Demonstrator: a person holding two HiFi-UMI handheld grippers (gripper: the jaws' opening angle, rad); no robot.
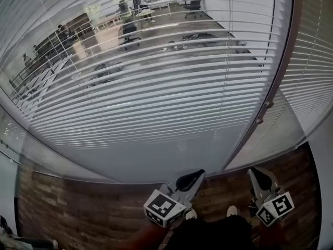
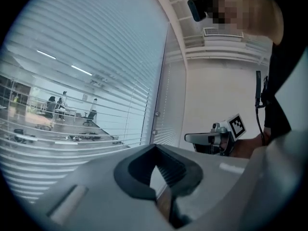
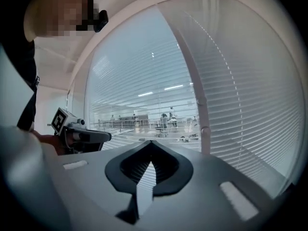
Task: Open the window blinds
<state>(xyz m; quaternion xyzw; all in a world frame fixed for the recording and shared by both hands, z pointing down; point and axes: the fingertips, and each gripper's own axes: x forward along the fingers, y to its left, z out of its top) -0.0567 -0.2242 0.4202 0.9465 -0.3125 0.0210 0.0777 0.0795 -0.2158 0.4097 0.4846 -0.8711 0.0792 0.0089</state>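
Note:
White horizontal window blinds (image 1: 156,87) hang over a large glass pane, their slats tilted flat enough that an office shows through. A dark frame post (image 1: 276,82) with two small knobs (image 1: 268,104) stands to the right of them; it also shows as the post (image 3: 199,124) in the right gripper view. My left gripper (image 1: 199,173) is held low near the floor, short of the glass, shut with nothing in it. My right gripper (image 1: 252,171) is beside it below the post, also shut and holding nothing. Each gripper view shows its own tips met: left gripper (image 2: 155,147), right gripper (image 3: 152,142).
A second blind (image 1: 317,77) covers the pane right of the post. Wooden floor (image 1: 78,212) runs along the window's base, with the person's shoes (image 1: 232,211) under the grippers. A white wall (image 2: 216,95) is to the right. Chairs, desks and people lie beyond the glass.

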